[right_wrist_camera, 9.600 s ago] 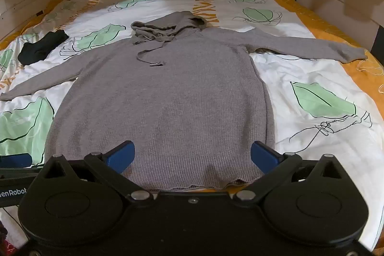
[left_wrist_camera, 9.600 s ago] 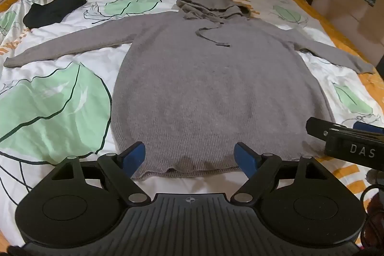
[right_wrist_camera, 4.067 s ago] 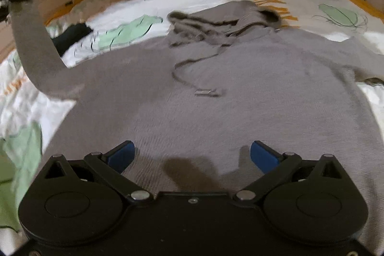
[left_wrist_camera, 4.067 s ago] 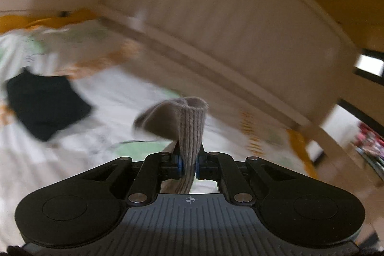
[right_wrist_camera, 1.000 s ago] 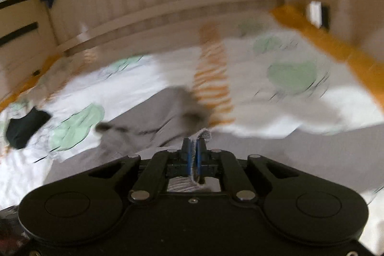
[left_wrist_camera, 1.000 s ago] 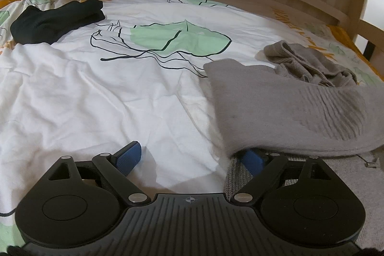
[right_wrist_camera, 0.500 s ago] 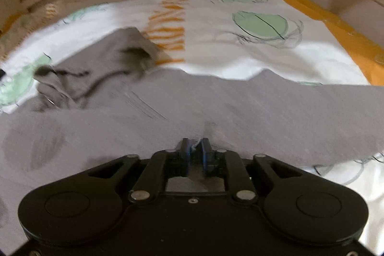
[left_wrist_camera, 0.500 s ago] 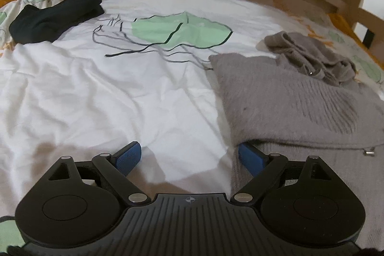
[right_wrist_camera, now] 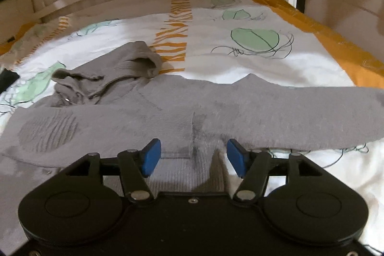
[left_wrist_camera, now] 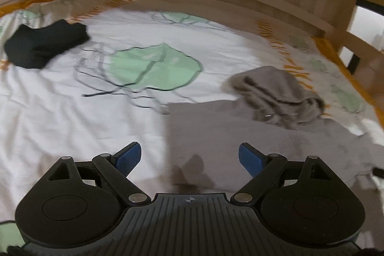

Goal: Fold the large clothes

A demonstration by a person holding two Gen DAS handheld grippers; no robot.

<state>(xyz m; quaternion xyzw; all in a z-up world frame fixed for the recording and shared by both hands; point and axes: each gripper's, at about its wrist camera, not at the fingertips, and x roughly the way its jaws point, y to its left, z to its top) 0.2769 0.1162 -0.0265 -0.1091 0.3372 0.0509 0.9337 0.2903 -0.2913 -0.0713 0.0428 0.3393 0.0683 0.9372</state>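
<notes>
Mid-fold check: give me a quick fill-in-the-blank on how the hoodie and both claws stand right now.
1. Both sleeves of the grey hoodie lie folded across its ____.
2. The right claw is ____, holding nothing.
3. The left claw is ____ as well.
4. The garment lying apart on the bedsheet is ____ in colour.

Missing: body; open; open; black
</notes>
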